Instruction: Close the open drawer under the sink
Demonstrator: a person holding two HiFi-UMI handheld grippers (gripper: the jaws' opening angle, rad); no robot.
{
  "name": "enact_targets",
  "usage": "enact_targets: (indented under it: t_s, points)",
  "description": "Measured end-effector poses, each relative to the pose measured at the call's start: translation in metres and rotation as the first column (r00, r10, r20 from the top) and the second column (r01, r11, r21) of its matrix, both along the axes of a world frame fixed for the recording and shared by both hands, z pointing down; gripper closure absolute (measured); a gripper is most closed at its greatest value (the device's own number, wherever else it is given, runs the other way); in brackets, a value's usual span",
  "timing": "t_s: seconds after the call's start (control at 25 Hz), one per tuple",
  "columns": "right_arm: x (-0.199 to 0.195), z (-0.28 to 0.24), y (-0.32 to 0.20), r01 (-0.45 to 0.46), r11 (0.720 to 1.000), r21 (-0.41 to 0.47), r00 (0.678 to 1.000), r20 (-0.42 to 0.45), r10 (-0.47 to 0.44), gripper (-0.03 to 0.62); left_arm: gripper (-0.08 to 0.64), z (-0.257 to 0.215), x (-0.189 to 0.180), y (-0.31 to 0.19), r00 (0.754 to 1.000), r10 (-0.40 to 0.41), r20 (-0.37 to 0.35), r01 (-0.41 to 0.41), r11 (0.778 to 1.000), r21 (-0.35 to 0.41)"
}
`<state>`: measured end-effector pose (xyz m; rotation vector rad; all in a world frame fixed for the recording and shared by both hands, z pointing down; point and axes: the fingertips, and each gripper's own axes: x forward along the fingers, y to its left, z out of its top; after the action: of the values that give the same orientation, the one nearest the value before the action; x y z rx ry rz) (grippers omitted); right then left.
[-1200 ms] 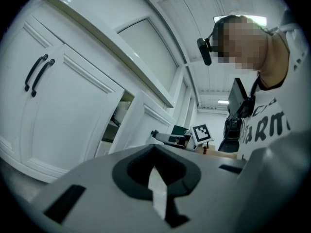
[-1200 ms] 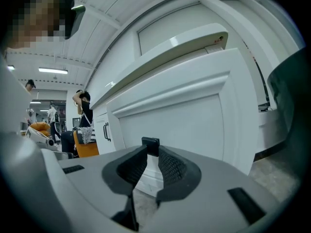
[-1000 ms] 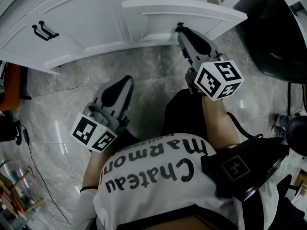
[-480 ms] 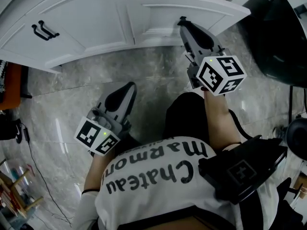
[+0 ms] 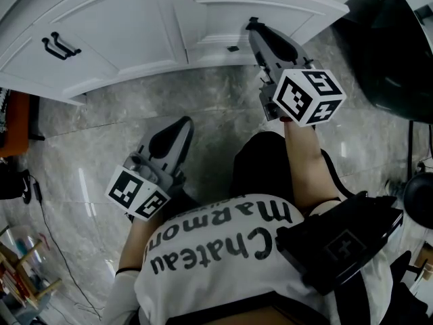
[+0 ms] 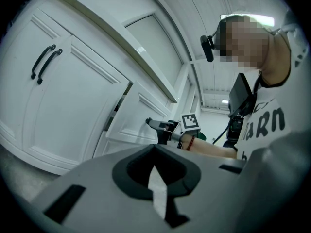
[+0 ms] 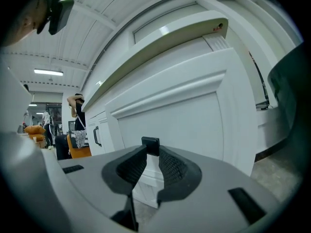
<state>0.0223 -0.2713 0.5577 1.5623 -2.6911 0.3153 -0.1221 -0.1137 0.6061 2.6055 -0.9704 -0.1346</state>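
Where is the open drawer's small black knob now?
In the head view the small black knob sits on the open drawer's white front, just left of the right gripper; the right gripper view shows it just beyond the fingertips.

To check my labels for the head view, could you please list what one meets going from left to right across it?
Orange object at the edge → black cabinet handles → left gripper → small black knob → right gripper → dark bulky object at the far right.
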Motion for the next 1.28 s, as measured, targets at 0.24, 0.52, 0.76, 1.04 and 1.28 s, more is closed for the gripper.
enact_targets:
  t_s: [0.24, 0.52, 0.76, 1.04, 1.28]
  points:
    - [-0.001, -0.002, -0.005, 0.002, 1.000, -0.003, 1.000, 0.014, -0.002, 0.508, 0.552, -0.001, 0.000, 0.000, 1.000, -0.006, 0.000, 0.006, 1.000, 0.004]
    - [0.000, -0.004, -0.021, -0.014, 1.000, -0.005, 1.000, 0.019, 0.014, 0.508, 0.552, 0.000, 0.001, 0.001, 1.000, -0.005, 0.005, 0.005, 1.000, -0.002]
    - [-0.002, -0.005, -0.037, -0.022, 1.000, 0.007, 1.000, -0.008, 0.022, 0.508, 0.552, 0.004, -0.005, -0.002, 1.000, -0.012, 0.011, 0.013, 1.000, -0.014]
    - [-0.001, -0.005, -0.047, -0.031, 0.999, 0.012, 1.000, 0.000, 0.031, 0.508, 0.552, 0.007, -0.013, -0.002, 0.999, -0.029, 0.016, 0.030, 0.999, -0.015]
    - [0.000, -0.006, -0.051, -0.042, 0.999, 0.016, 0.999, 0.000, 0.042, 0.508, 0.552, 0.009, -0.019, 0.001, 0.999, -0.042, 0.019, 0.042, 0.999, -0.022]
